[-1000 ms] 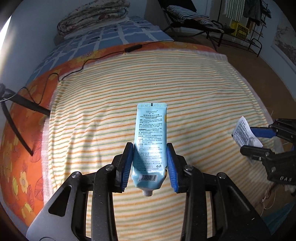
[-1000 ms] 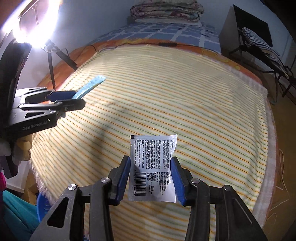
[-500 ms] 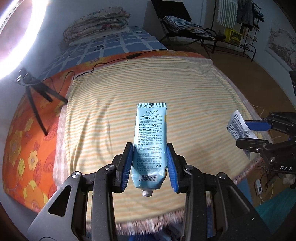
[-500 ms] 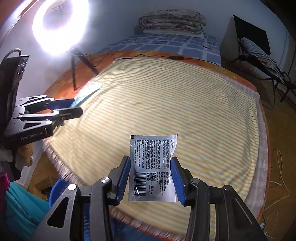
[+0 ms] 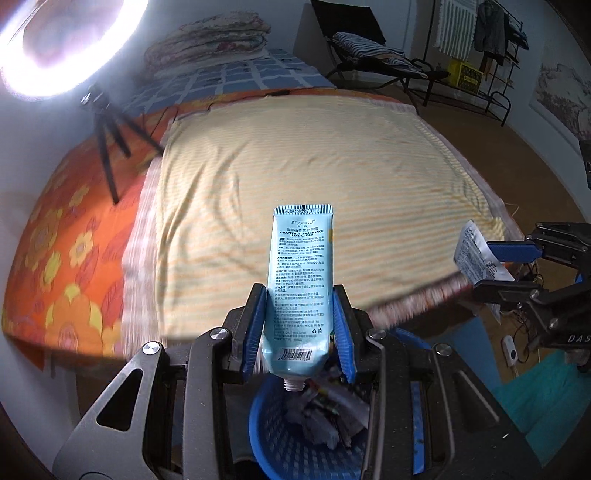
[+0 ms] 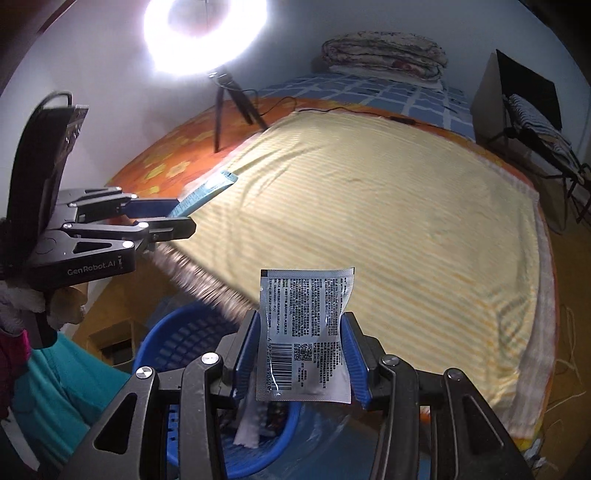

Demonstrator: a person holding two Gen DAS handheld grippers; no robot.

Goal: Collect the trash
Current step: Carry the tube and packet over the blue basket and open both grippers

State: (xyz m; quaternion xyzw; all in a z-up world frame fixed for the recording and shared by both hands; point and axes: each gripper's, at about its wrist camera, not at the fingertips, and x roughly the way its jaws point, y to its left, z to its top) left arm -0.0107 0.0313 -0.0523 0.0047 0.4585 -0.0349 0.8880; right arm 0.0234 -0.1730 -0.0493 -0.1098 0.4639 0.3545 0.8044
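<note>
A light blue hand cream tube point(image 5: 301, 258), cap end down with no cap, stands between the blue pads of my left gripper point(image 5: 299, 295), which is shut on its lower half. My right gripper point(image 6: 301, 321) is shut on a silvery printed sachet point(image 6: 306, 306) with a barcode. Both hang past the bed's near edge, above a blue plastic basket point(image 5: 266, 424) that holds crumpled wrappers and paper. In the right wrist view the basket point(image 6: 173, 339) lies below and to the left, with the left gripper point(image 6: 177, 218) and its tube point(image 6: 207, 192) at the left. The left wrist view shows the right gripper point(image 5: 487, 269) with the sachet point(image 5: 476, 254) at the right.
A bed with a yellow striped blanket point(image 5: 314, 155) over an orange floral sheet point(image 5: 62, 251) fills the view ahead. A ring light point(image 6: 205, 33) on a tripod stands at its left. A folded quilt point(image 6: 384, 53), a chair point(image 5: 369, 37) and a clothes rack point(image 5: 480, 44) lie beyond. Teal cloth point(image 6: 55, 380) is by the basket.
Both grippers have drawn back from over the blanket to past the bed's near edge. The blue basket has come into view beneath them. Both grips are unchanged.
</note>
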